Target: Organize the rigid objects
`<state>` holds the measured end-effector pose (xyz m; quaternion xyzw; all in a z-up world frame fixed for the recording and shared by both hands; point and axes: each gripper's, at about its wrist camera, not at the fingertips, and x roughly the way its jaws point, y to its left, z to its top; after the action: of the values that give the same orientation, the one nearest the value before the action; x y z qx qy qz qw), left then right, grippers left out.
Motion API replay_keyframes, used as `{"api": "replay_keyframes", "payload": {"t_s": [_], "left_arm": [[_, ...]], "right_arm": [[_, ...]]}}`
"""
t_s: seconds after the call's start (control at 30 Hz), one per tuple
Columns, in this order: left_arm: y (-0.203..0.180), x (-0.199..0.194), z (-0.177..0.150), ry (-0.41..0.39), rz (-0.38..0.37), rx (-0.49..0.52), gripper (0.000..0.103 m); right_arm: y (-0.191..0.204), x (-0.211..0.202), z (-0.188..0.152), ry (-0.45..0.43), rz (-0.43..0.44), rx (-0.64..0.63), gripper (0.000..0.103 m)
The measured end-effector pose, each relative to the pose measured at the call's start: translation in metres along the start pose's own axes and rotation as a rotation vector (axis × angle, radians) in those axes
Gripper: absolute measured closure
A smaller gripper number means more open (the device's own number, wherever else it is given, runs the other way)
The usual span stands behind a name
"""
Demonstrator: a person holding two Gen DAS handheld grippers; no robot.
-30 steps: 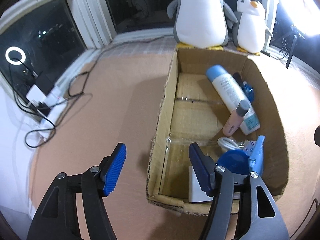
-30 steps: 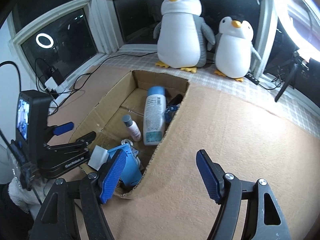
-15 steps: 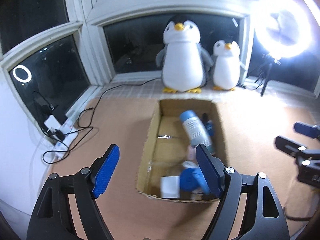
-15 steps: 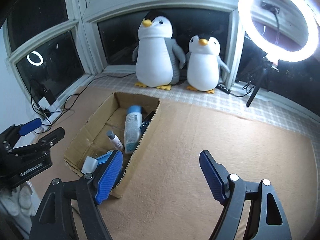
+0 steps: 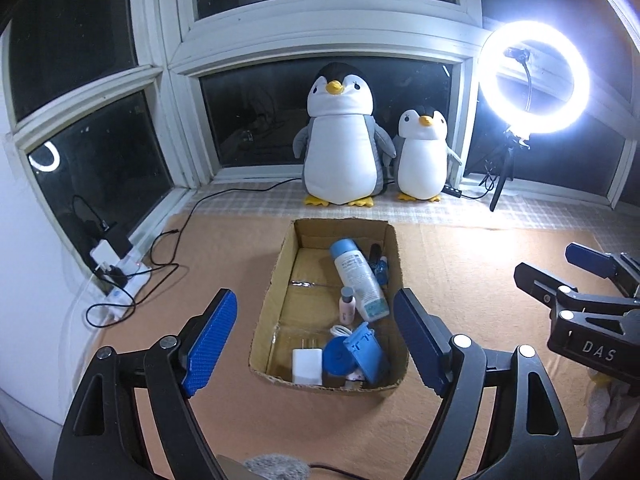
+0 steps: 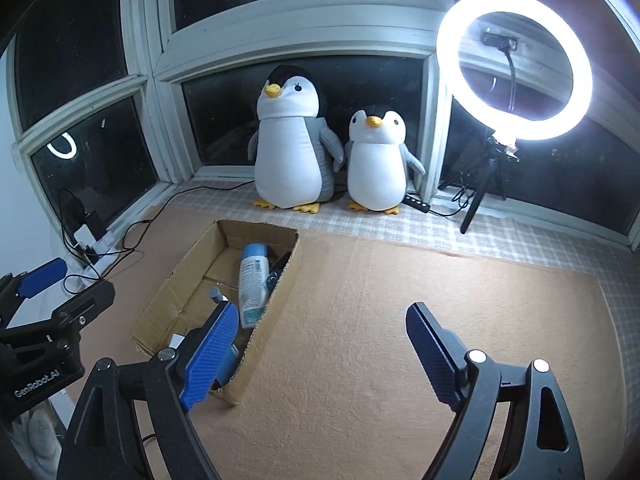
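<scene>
Bottle (image 5: 358, 280) lies lengthwise in box (image 5: 276, 276), cap windowward; both tools spread, empty.

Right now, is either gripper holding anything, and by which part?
Nothing is held. The left gripper and the right gripper have just been opening, with nothing between the pads. The items lie in the cardboard box.

Dim room, dark windows (image 5: 304, 120). Ring light (image 5: 534, 76) far right is main source, blown out with glare halo; its reflection shows in left pane. Ceiling lamp mirrored in upper glass. Strong fisheye bending at edges, black corner vignette. Frames sharp.
</scene>
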<state>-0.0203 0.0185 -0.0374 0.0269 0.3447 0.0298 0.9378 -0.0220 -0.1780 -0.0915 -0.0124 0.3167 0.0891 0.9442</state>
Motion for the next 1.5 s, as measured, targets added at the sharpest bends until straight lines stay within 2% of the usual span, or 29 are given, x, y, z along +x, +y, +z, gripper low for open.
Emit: {"api": "replay_keyframes", "payload": {"t_s": [0.43, 1.5], "left_arm": [[-0.0018, -0.0040, -0.0019, 0.001, 0.000, 0.000, 0.022], [-0.0036, -0.0026, -0.0001, -0.002, -0.001, 0.000, 0.022]], "right_arm": [[0.0012, -0.0054, -0.0056, -0.004, -0.033, -0.012, 0.017], [0.0038, -0.0005, -0.0064, 0.011, -0.037, -0.026, 0.016]]}}
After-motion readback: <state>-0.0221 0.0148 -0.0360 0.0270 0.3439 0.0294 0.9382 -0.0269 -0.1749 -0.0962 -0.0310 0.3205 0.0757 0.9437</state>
